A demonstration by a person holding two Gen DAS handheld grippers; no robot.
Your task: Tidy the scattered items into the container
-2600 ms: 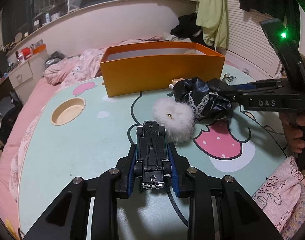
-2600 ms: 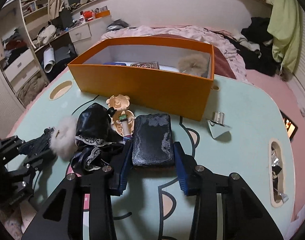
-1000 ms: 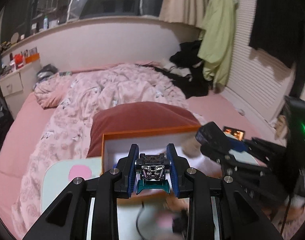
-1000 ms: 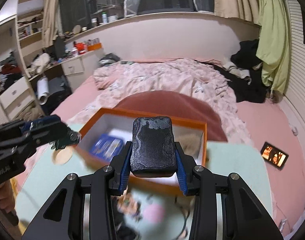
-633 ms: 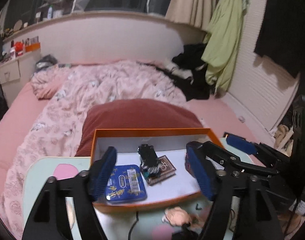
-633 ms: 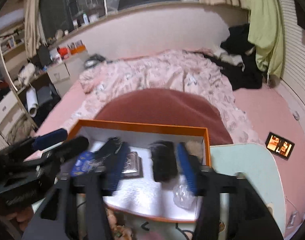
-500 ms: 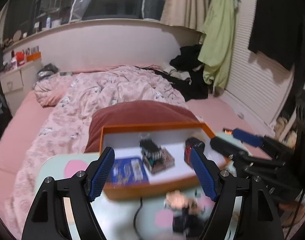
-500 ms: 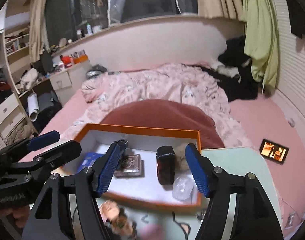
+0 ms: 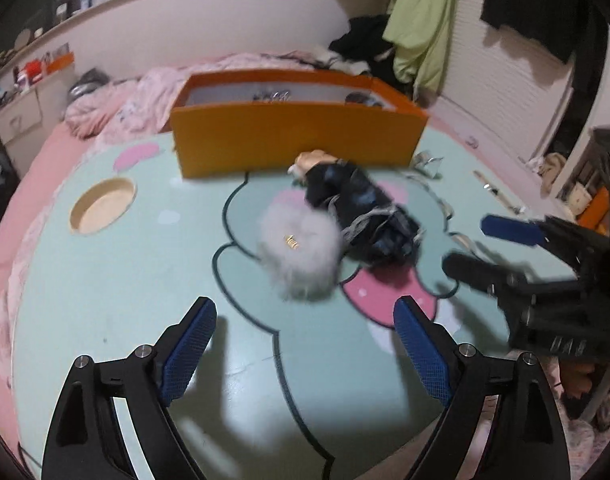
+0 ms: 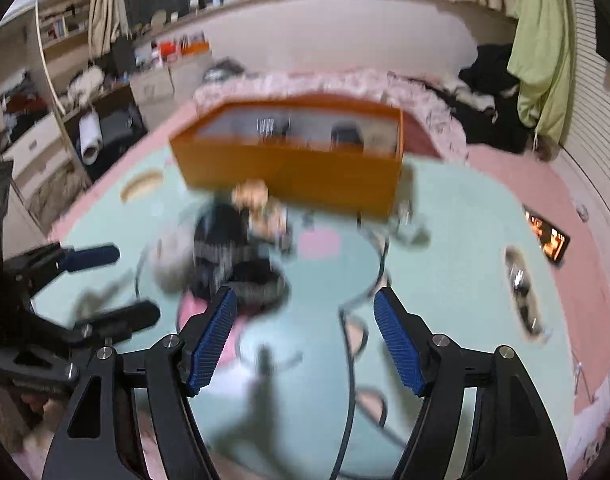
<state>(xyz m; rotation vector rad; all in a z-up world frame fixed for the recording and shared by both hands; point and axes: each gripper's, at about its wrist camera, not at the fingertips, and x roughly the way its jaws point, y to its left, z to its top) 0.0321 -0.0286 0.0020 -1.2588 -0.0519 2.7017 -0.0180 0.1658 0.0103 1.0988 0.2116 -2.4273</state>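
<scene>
both claws are empty now. the left gripper (image 9: 305,344) has its jaws opening wide with nothing between the blue pads, and the right gripper (image 10: 305,340) is opening too, a little narrower, also with nothing in it. a second ago the left one was clamped on a small toy car and the right one on a dark textured pouch, both held up over the orange box (image 9: 297,140); those two things have since been let go inside it, and dark shapes show over its rim, though the blur hides which is which. both claws have dropped back down toward the mint-green table (image 9: 105,280). just ahead of the left claw lies the white fluffy pom-pom (image 9: 299,254), and touching it on the far right side is the black lace-trimmed cloth bundle (image 9: 361,208), with a small doll (image 9: 311,160) at its far end, close against the box's front wall. from the right claw the same bundle sits ahead and to the left, close to its left pad. a crumpled bit of foil (image 9: 425,160) lies beyond, near the box's right corner. so two pieces are put away and this cluster is what's left; i'd guess the pom-pom goes next for the left claw and the bundle for the right.
</scene>
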